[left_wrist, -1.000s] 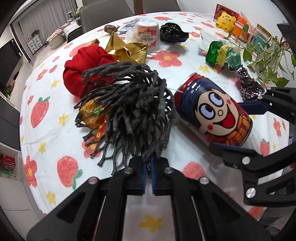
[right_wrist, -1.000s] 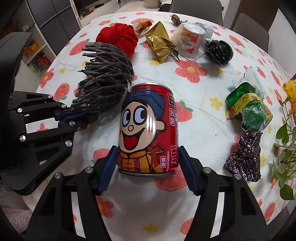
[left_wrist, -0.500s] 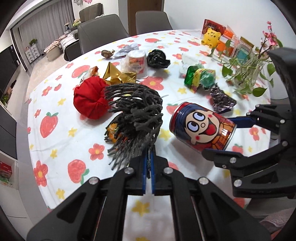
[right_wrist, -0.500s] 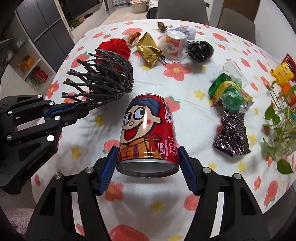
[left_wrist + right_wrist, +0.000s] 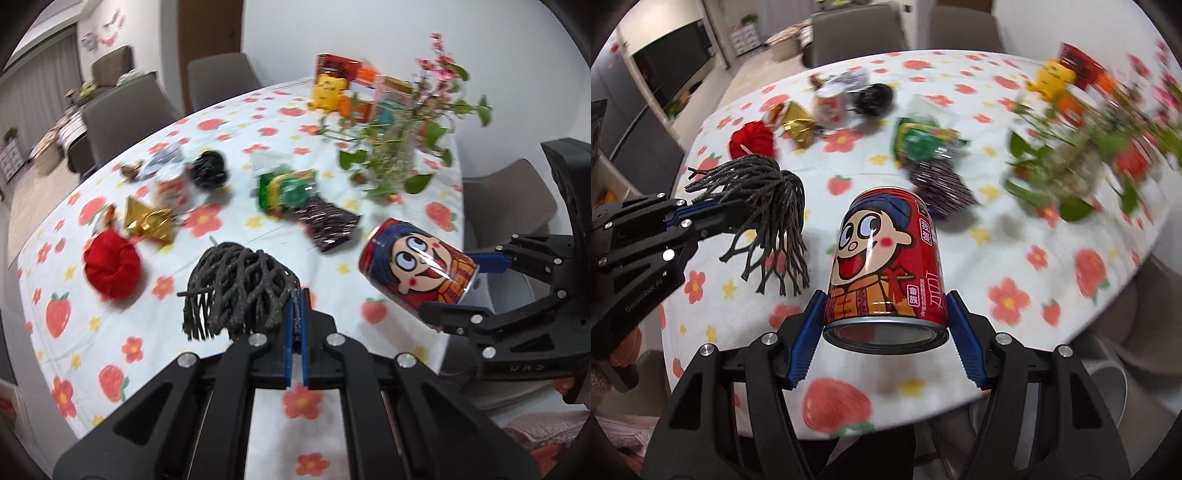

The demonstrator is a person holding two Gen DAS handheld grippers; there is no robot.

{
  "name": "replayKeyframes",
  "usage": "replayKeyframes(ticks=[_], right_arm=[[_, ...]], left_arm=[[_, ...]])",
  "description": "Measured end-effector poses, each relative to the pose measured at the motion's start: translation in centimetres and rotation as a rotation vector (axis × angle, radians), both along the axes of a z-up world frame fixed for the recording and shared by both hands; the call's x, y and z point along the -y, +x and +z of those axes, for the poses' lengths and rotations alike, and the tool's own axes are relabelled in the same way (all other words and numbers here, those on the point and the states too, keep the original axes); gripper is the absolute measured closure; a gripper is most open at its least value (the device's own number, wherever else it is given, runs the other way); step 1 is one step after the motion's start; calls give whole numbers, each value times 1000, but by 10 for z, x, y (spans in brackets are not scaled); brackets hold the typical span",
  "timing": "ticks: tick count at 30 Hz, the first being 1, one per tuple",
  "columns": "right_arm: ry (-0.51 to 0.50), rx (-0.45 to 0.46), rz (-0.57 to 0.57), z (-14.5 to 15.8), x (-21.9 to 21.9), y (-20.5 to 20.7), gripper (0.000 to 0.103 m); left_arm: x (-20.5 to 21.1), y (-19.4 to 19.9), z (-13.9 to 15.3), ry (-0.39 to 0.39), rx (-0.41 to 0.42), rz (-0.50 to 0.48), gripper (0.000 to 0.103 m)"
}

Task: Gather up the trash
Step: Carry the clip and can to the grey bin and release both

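Note:
My left gripper [image 5: 296, 314] is shut on a dark grey foam net sleeve [image 5: 236, 286], held in the air over the near side of the table; it also shows in the right wrist view [image 5: 768, 199]. My right gripper [image 5: 884, 325] is shut on a red cartoon-face can [image 5: 886, 258], lifted over the table's front edge; the can also shows in the left wrist view [image 5: 419, 266], to the right of the net. Both are clear of the tablecloth.
On the strawberry-print tablecloth [image 5: 207, 221] lie a red cloth ball [image 5: 112, 267], a gold wrapper [image 5: 147, 221], a black crumpled bag [image 5: 208, 170], a green snack bag [image 5: 288, 188], a purple wrapper [image 5: 328, 225], a small cup [image 5: 173, 186]. A plant vase [image 5: 395, 158] stands at right; grey chairs behind.
Both grippers have lifted and pulled back from the table with the net and the can; the table's trash now looks farther away and the views have swung right.

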State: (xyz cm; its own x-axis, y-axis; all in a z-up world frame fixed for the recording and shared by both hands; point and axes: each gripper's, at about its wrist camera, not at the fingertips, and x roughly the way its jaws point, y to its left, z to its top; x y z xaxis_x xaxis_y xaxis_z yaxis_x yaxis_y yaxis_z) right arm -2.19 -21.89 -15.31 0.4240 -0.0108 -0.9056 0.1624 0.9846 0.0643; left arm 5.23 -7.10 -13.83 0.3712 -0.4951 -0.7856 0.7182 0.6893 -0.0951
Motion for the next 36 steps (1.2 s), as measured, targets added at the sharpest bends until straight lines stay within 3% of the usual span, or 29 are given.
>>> replayKeyframes(ticks=[8, 15, 23, 29, 34, 36], right_arm=[[-24, 15, -287, 17, 84, -114, 40], [-31, -30, -486, 4, 159, -208, 40], [-8, -31, -558, -16, 213, -251, 40], [36, 7, -606, -19, 241, -269, 39], [33, 16, -624, -15, 249, -278, 33], [35, 21, -637, -14, 252, -281, 33]], left_arm=[[85, -69, 19, -2, 29, -241, 99], [177, -151, 24, -25, -2, -441, 99], [268, -219, 12, -21, -53, -596, 99], [302, -239, 1, 27, -70, -669, 97], [321, -246, -12, 83, -96, -691, 95], [325, -246, -16, 93, -110, -698, 86]])
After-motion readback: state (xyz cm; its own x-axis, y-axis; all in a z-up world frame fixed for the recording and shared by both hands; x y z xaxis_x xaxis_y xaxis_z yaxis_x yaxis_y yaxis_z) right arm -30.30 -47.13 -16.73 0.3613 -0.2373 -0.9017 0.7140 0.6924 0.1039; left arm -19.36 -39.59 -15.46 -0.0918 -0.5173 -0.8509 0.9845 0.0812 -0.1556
